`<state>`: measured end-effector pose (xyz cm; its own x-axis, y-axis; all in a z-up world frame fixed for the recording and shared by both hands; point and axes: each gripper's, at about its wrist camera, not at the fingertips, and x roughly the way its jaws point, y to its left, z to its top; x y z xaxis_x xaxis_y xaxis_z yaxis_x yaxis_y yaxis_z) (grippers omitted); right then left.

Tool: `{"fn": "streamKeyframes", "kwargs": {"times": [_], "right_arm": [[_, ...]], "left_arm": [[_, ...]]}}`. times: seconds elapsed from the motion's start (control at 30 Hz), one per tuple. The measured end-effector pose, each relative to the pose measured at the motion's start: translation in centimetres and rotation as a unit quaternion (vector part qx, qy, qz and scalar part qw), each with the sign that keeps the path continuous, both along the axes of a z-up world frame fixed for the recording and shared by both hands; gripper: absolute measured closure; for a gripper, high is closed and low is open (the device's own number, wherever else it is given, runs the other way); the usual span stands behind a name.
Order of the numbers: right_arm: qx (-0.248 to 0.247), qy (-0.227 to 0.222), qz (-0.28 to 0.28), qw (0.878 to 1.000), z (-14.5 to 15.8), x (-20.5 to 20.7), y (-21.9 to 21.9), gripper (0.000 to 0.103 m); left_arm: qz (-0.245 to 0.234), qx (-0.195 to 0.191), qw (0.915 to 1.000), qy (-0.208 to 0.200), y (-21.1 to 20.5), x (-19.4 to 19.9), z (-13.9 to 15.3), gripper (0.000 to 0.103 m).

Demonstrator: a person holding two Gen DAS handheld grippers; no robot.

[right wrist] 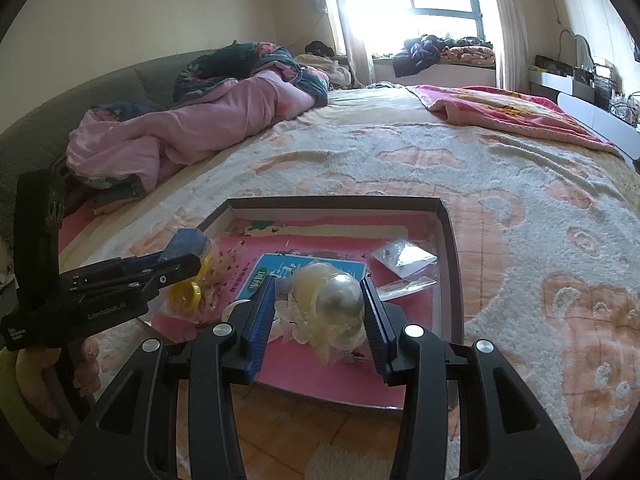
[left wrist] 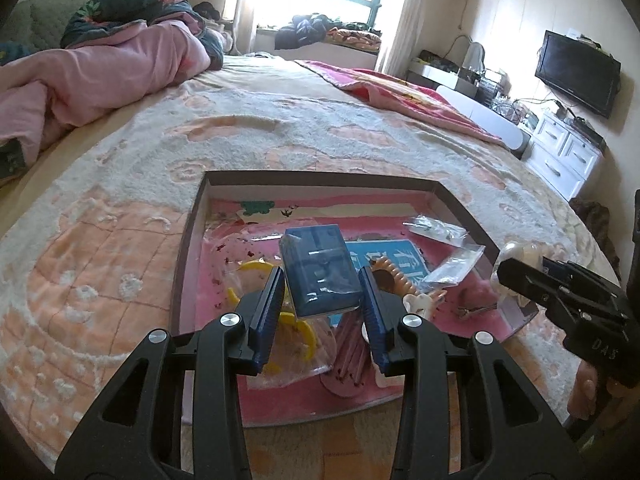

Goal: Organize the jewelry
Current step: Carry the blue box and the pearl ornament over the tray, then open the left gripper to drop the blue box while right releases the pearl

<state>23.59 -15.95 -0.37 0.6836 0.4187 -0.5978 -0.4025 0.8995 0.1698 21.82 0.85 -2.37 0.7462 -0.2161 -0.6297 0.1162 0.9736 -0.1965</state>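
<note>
Left gripper (left wrist: 323,289) is clamped on a blue box (left wrist: 318,276) over the tray (left wrist: 320,178). Right gripper (right wrist: 320,306) squeezes a bagged pearl ball (right wrist: 340,300) (crinkly plastic).

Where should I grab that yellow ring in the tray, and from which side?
Take the yellow ring across its exposed band, probably coming from above. It lies roughly flat in the tray, partly under a clear speckled bag, so a side approach would likely snag the plastic.
</note>
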Motion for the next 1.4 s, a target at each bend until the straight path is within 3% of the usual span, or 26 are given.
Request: {"fn": "streamKeyframes", "kwargs": {"times": [0.7, 1.3, 1.4], "right_arm": [[-0.01, 0.021, 0.022, 0.999, -2.9, -0.2, 1.2, 0.063], [-0.024, 0.032, 0.027, 0.999, -4.1, -0.8, 2.1, 0.061], [-0.022, 0.031, 0.024, 0.999, -4.0, -1.0, 1.8, 0.053]], "left_arm": [[-0.02, 0.017, 0.9993, 0.027, -2.0, 3.8, -1.4, 0.073], [-0.021, 0.014, 0.9985, 0.048, -2.4, 4.8, -2.4, 0.073], [-0.021, 0.015, 0.9985, 0.048, -2.4, 4.7, -2.4, 0.073]]}}
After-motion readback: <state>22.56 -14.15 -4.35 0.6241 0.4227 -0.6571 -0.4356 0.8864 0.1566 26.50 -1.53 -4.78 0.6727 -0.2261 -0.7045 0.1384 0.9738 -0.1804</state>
